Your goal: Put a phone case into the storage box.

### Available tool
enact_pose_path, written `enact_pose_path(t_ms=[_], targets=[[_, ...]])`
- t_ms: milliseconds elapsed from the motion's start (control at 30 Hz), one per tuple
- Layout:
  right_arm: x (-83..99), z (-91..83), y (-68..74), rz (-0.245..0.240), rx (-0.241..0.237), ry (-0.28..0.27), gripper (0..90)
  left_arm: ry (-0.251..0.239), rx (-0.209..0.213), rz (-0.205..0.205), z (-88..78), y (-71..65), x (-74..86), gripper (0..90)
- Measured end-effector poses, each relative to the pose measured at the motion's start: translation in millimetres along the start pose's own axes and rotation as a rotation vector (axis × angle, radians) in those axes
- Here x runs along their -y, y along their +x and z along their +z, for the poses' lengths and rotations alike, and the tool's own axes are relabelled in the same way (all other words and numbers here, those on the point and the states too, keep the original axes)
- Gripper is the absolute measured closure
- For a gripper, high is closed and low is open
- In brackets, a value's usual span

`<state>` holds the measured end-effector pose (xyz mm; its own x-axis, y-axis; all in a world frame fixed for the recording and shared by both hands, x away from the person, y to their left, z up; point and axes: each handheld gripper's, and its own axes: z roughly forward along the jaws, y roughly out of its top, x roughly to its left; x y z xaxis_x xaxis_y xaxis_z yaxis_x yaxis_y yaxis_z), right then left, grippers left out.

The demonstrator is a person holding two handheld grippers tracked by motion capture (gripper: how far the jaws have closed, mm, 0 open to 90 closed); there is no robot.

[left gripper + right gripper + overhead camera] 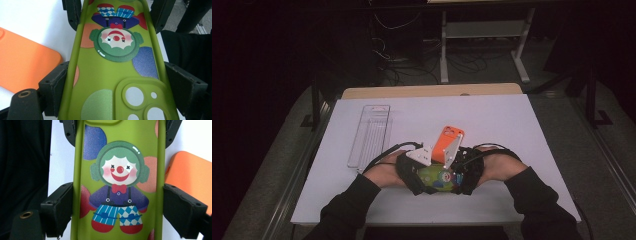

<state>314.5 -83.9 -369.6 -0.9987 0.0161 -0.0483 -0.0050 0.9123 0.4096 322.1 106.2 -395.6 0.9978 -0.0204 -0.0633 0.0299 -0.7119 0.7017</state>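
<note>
While both hands meet near the table's front edge in the high view, the green case lies between the left gripper and right gripper, the orange case just beyond them.

Left gripper view: jaws pinch the green case's long edges at the camera-cutout end, long axis running straight ahead.

Right gripper view: jaws clamp the clown-feet end likewise.

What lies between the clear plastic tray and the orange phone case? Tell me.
Bare white table top separates the clear plastic tray from the orange phone case, seen in the high view.
</note>
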Motion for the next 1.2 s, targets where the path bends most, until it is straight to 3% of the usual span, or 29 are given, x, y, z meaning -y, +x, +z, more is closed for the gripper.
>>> enact_pose_path(t_ms=[233, 400, 567, 667, 700, 800, 833, 933, 1000, 1033, 1100, 1200], targets=[[1.6, 3.2, -0.2, 0.028, -0.03, -0.004, 14.3, 0.01, 0.012, 0.007, 0.7, -0.8, -0.1, 15.6], [6.3, 3.7, -4.0, 0.057, -0.04, -0.038, 12.2, 0.0, 0.0, -0.006, -2.1, 0.2, 0.2, 15.7], [10.2, -2.3, -7.5, 0.089, -0.013, -0.089, 5.8, -0.009, -0.006, -0.014, -6.9, 2.3, 0.5, 15.7], [14.4, -7.3, -11.4, 0.117, 0.003, -0.132, 2.2, -0.02, -0.013, -0.044, -6.9, 1.4, 1.6, 15.7], [15.8, -8.9, -11.8, 0.136, -0.001, -0.136, 1.3, -0.017, -0.023, -0.031, -7.5, 2.6, 1.8, 15.7], [21.8, -14.9, -13.7, 0.189, 0.021, -0.178, 0.0, -0.014, -0.04, -0.045, -8.4, 3.9, 2.5, 15.7], [23.3, -16.0, -14.2, 0.194, 0.022, -0.187, 0.0, -0.022, -0.059, -0.067, -9.3, 4.4, 3.4, 15.7], [30.9, -20.4, -16.6, 0.204, 0.048, -0.233, 0.0, -0.022, -0.08, -0.079, -11.1, 5.2, 4.3, 15.7], [35.8, -23.2, -17.3, 0.228, 0.068, -0.248, 0.0, -0.038, -0.117, -0.118, -13.1, 5.9, 5.9, 15.7], [39.7, -25.4, -17.9, 0.247, 0.077, -0.258, 0.0, -0.038, -0.117, -0.118, -13.1, 5.9, 5.9, 15.7], [46.7, -28.1, -18.8, 0.282, 0.093, -0.277, 0.0, -0.05, -0.163, -0.147, -13.6, 6.9, 7.5, 15.7], [56.2, -30.2, -17.7, 0.366, 0.107, -0.304, 0.0, -0.077, -0.186, -0.194, -14.2, 8.4, 8.3, 15.7]])
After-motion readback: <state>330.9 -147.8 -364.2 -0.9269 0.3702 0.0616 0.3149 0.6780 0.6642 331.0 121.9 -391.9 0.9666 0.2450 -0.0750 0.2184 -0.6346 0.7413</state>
